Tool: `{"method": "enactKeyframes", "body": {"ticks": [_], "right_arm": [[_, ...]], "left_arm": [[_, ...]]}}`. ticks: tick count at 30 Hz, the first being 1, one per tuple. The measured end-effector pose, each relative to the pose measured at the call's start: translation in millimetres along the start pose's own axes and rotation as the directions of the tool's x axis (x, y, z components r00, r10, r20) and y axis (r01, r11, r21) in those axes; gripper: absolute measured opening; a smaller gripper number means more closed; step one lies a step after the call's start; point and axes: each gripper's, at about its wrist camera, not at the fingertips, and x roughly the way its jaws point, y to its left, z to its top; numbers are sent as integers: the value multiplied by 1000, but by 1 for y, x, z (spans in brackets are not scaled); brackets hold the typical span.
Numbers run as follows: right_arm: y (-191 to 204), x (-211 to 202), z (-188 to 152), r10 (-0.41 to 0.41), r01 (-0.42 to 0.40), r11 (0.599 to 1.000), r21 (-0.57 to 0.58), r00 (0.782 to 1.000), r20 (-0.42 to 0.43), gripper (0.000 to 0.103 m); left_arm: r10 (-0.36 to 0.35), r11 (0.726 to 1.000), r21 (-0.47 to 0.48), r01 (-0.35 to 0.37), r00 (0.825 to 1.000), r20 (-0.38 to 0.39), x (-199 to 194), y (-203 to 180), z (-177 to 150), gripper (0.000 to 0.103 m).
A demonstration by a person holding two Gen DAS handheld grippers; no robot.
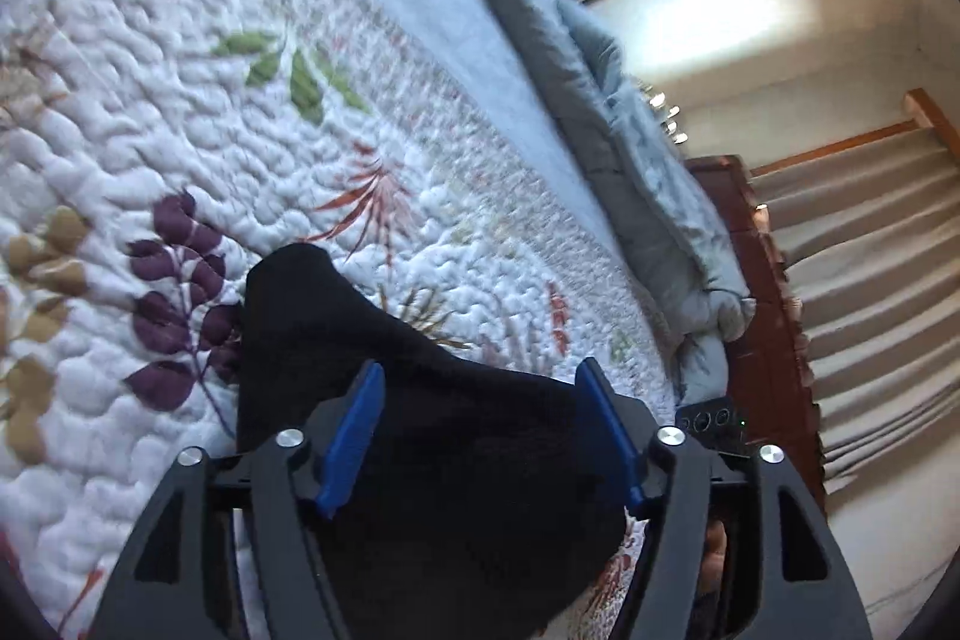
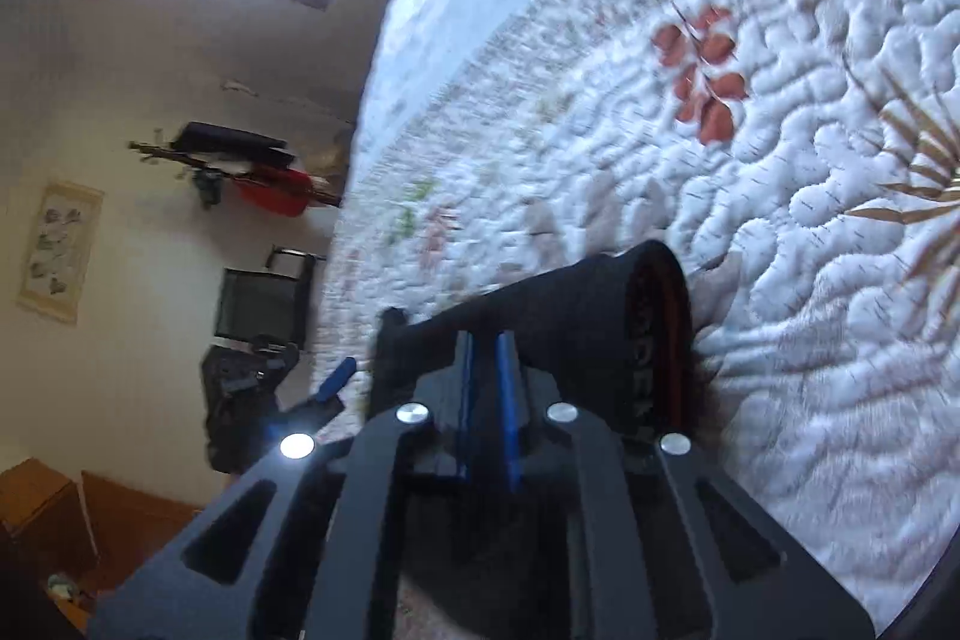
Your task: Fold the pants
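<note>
Holding the black pants (image 2: 540,316) at the waistband end, the right gripper (image 2: 486,340) has its blue fingers pinched together on the cloth, with the banded edge showing red lining just right of the fingers. Left gripper (image 1: 480,376) has its fingers spread apart, the pants (image 1: 420,400) lying between and under them; nothing clamped there as far as I can tell. Pants sit on the quilt (image 1: 210,70), white with leaf prints, partly bunched, not laid flat. Progress looks early or mid: cloth is gathered and one end gripped, but no neat flat fold visible, so probably still needs spreading, legs matched, and folding over. How much of the pants is already doubled can't be told, most of it is hidden under the grippers. Room: wide open quilt ahead of both grippers. Grey blanket (image 1: 600,100) is rolled along the far side of the bed, near the bed edge and a wooden headboard (image 1: 756,280); in the right view the bed edge drops off to the left toward the floor, so keep folds toward the middle.
</note>
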Motion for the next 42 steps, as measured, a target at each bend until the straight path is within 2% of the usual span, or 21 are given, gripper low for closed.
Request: {"method": "enactKeyframes", "body": {"ticks": [2,5,7,10,13,16,17,19,22,23,25,26,28,30,32,33,36,39,40,41,42], "right_arm": [[15,-15,-15,49,-49,998,-39,999,-10,10],[24,-14,-41,82,-85,995,-59,995,-51,10],[11,-7,-60,73,-76,996,-39,994,-79,10],[-24,6,-77,12,-11,1000,11,996,-92,0],[-55,6,-82,94,-87,990,112,994,-53,0],[-53,-4,-82,112,-107,982,157,993,-23,1],[-47,-11,-83,109,-106,983,153,994,-14,4],[-31,-32,-90,111,-112,984,142,994,18,22],[4,-72,-110,80,-87,992,93,994,78,32],[18,-87,-121,50,-57,996,70,994,93,36],[43,-113,-146,-18,16,1000,20,991,134,63],[59,-128,-164,-61,64,998,-9,986,156,69],[78,-152,-192,-116,125,991,-36,973,201,83],[83,-178,-221,-150,162,986,-32,959,240,90],[89,-199,-251,-184,194,981,-9,943,279,91],[93,-211,-267,-225,232,973,12,928,298,92],[101,-238,-305,-307,304,951,64,887,344,94],[111,-264,-335,-382,366,923,118,839,388,96],[119,-274,-345,-406,388,912,131,820,403,97],[127,-283,-354,-422,404,905,135,807,413,97],[136,-290,-362,-437,425,896,130,789,431,98]], "left_arm": [[-50,998,24,50,998,25,-24,-9,-20,71],[-68,996,52,66,997,32,-39,-8,-52,72],[-73,996,49,72,997,24,-37,-1,-67,72],[-67,998,4,67,998,-8,-22,20,-87,72],[-95,995,-40,95,995,9,-16,37,-93,71],[-112,989,-95,114,993,32,-25,38,-93,72],[-103,989,-102,107,994,40,-32,35,-93,73],[-78,991,-101,84,995,60,-52,28,-97,75],[-36,996,-79,44,995,95,-89,10,-114,85],[-15,998,-62,22,993,118,-110,0,-127,89],[33,999,-28,-29,990,140,-143,-20,-150,94],[46,999,-10,-45,988,146,-156,-29,-161,100],[91,995,31,-98,981,168,-183,-50,-185,99],[165,981,71,-183,964,210,-212,-69,-213,99],[276,948,87,-307,926,259,-240,-88,-240,99],[326,928,89,-363,903,282,-251,-96,-252,99],[437,858,122,-499,834,337,-279,-122,-283,99],[511,764,185,-619,754,413,-303,-158,-315,99],[520,743,198,-640,737,432,-307,-167,-322,99],[529,710,220,-669,713,460,-315,-182,-335,99],[526,697,237,-677,707,472,-320,-192,-344,99]]}}
